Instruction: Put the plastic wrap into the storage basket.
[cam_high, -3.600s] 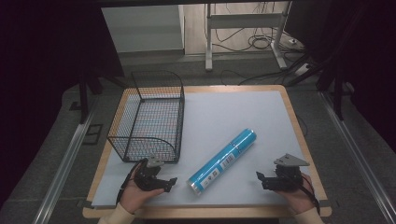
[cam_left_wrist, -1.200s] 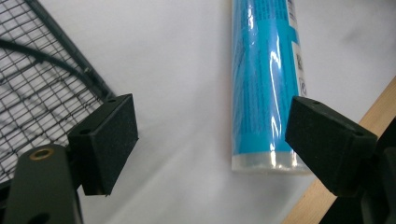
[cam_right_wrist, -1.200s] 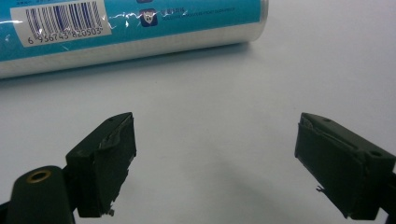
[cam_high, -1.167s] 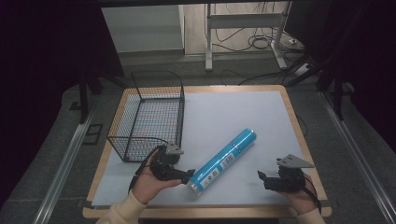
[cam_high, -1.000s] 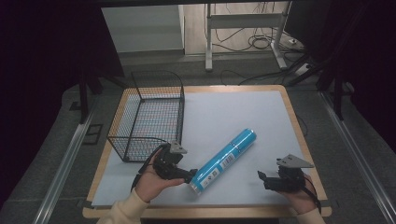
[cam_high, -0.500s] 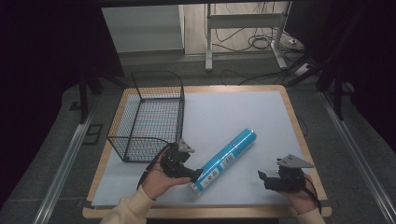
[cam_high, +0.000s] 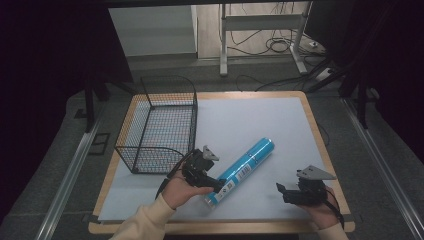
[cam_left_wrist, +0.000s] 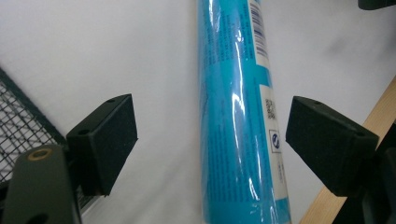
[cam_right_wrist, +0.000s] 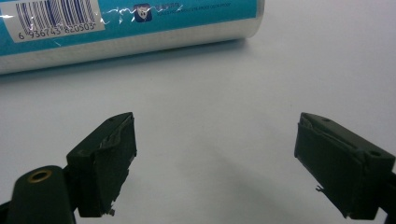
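A long blue tube (cam_high: 240, 170) wrapped in clear film lies slantwise on the white mat, its near end toward the front edge. My left gripper (cam_high: 214, 185) is open at that near end. In the left gripper view the blue tube (cam_left_wrist: 238, 116) runs between the two spread pads (cam_left_wrist: 105, 140), touching neither. My right gripper (cam_high: 281, 191) rests open on the mat to the right of the tube. In the right gripper view the blue tube (cam_right_wrist: 126, 23) lies across the top, beyond the empty right gripper (cam_right_wrist: 219, 158).
A black wire basket (cam_high: 159, 125) stands empty at the left of the mat, just behind my left hand. The white mat (cam_high: 260, 120) covers a wooden table whose front edge (cam_high: 225, 227) runs under both hands. A metal stand and cables lie on the floor beyond.
My left gripper has moved right and forward from beside the basket to straddle the tube's near end. The right gripper and the tube have stayed put.
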